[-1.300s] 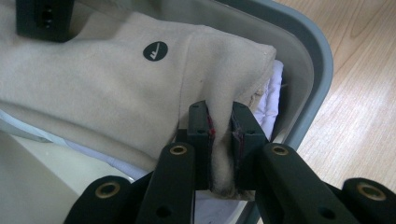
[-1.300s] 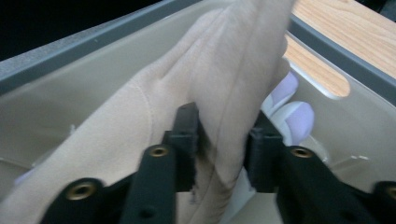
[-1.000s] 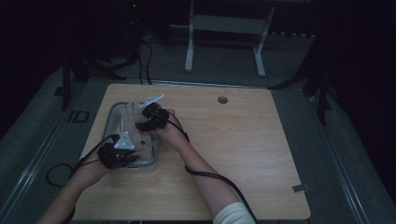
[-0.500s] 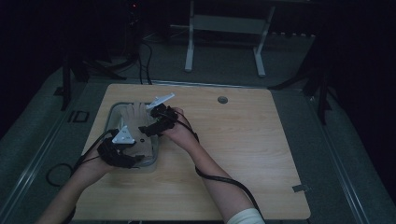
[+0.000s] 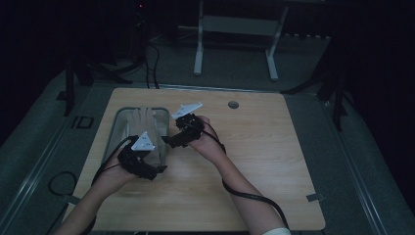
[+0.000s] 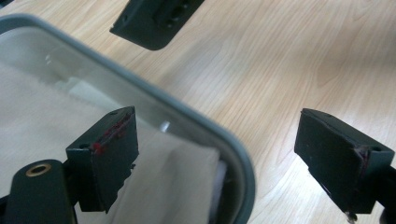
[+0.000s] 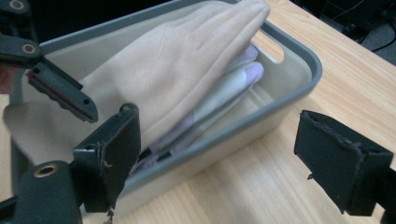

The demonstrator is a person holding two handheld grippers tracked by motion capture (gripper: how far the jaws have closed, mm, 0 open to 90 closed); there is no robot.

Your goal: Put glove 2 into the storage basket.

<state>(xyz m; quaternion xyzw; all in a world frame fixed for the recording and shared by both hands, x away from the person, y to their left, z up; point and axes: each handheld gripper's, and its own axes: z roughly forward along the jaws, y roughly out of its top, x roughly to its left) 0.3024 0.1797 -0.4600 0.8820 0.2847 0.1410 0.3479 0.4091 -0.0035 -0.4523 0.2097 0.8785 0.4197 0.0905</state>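
Beige cloth (image 7: 187, 70) lies folded in grey bin (image 7: 299, 88), just beyond right gripper (image 7: 224, 163), under left gripper (image 6: 233, 158). Left jaws just opened wide, straddling bin rim, nothing pinched; right jaws wide, empty. Good practice: lift both clear, avoid snagging cloth or rim.

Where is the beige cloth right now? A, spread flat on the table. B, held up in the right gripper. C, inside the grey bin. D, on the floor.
C: in the right gripper view the beige cloth lies folded inside the grey bin, on top of paler folded cloths, and nothing is between the fingers of the right gripper, which stand wide apart.
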